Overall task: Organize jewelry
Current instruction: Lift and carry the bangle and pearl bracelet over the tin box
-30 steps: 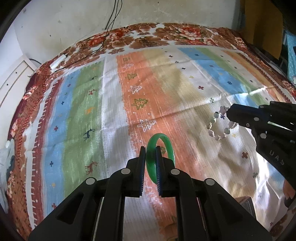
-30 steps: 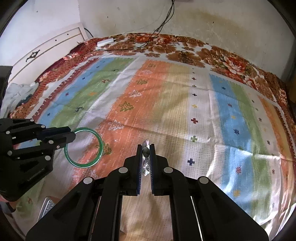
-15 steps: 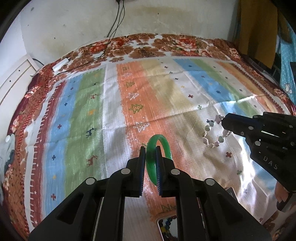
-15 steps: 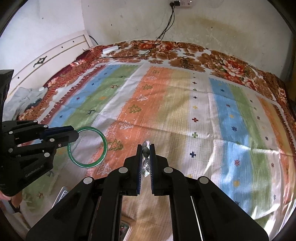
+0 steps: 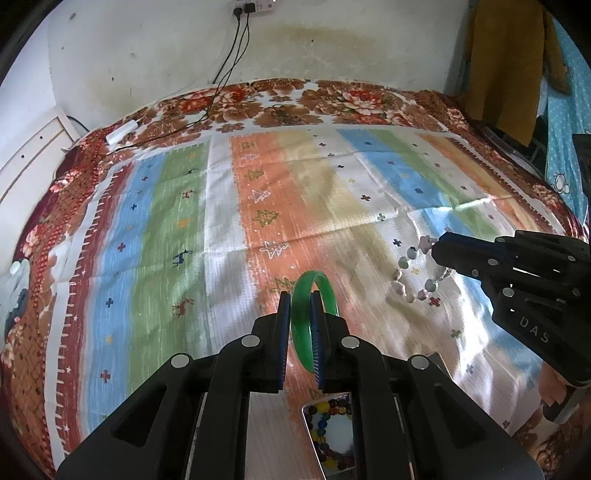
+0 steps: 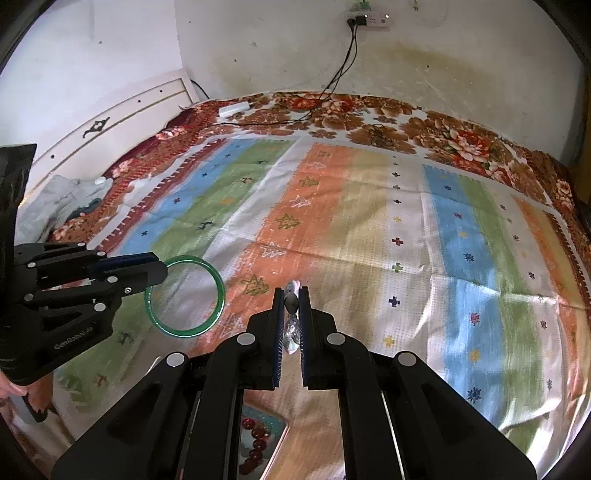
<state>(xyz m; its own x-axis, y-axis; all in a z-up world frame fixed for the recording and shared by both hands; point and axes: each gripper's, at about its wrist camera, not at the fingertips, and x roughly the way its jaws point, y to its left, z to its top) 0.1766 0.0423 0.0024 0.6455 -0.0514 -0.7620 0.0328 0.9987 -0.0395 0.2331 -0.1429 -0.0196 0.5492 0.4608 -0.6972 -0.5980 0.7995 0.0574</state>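
Observation:
My left gripper (image 5: 300,295) is shut on a green bangle (image 5: 301,332) and holds it upright above the striped cloth; the bangle also shows as a full ring in the right wrist view (image 6: 185,296). My right gripper (image 6: 291,291) is shut on a pale beaded bracelet (image 6: 291,328), which hangs in a loop from its tips in the left wrist view (image 5: 413,273). Below the grippers lies a silver tray (image 5: 306,417) with colourful beads, seen also in the right wrist view (image 6: 282,424) with red beads.
The striped cloth (image 5: 177,206) covers a floral bedspread (image 5: 332,99). A white charger (image 5: 121,132) with black cables lies at the far edge under a wall socket (image 6: 365,18). A white headboard (image 6: 122,114) and crumpled clothes (image 6: 62,195) are at the left.
Both grippers have risen and pulled back with their jewelry, so more of the wall and the tray below come into view. Both grips are unchanged.

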